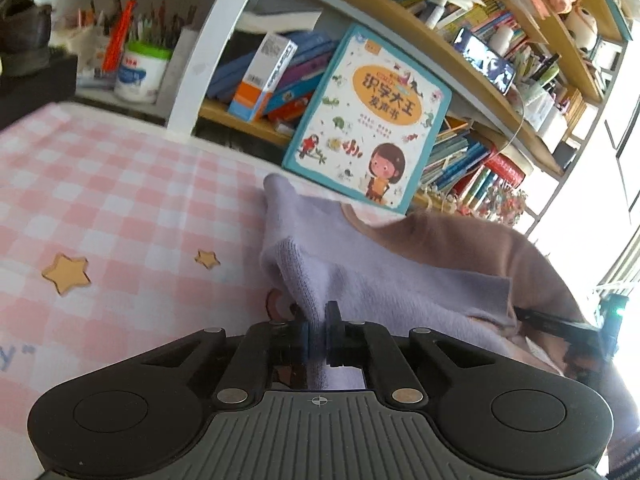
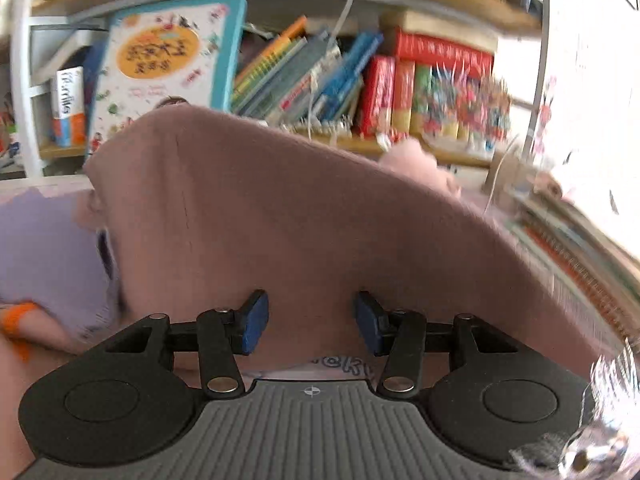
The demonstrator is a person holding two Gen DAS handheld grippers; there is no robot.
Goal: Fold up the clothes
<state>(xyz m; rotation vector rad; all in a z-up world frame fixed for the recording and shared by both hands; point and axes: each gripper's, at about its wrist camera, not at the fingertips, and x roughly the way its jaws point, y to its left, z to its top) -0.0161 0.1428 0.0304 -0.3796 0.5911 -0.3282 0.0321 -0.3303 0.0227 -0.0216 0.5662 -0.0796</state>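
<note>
The lilac top (image 1: 360,280) lies at the centre of my left view, on the pink checked cloth (image 1: 120,200), with a brown garment (image 1: 480,248) heaped over its far side toward the right of the frame. My left gripper (image 1: 319,334) has its pads pinched together on a raised, ribbed fold of the lilac top, low in the frame; the fabric runs up from between them.

In my right view the brown garment (image 2: 300,220) fills the middle, and my right gripper (image 2: 311,322) sits at its near edge with fingers apart and nothing clamped. Whether the pads brush the cloth I cannot tell; the picture is blurred.

I judge this the gathering step: one edge gripped, the other hand looking for a hold. Next, my right needs a matching edge, and the brown garment probably has to come clear of the lilac one before any fold.

Behind, a picture book (image 1: 368,120) leans against the shelves (image 1: 500,92).
</note>
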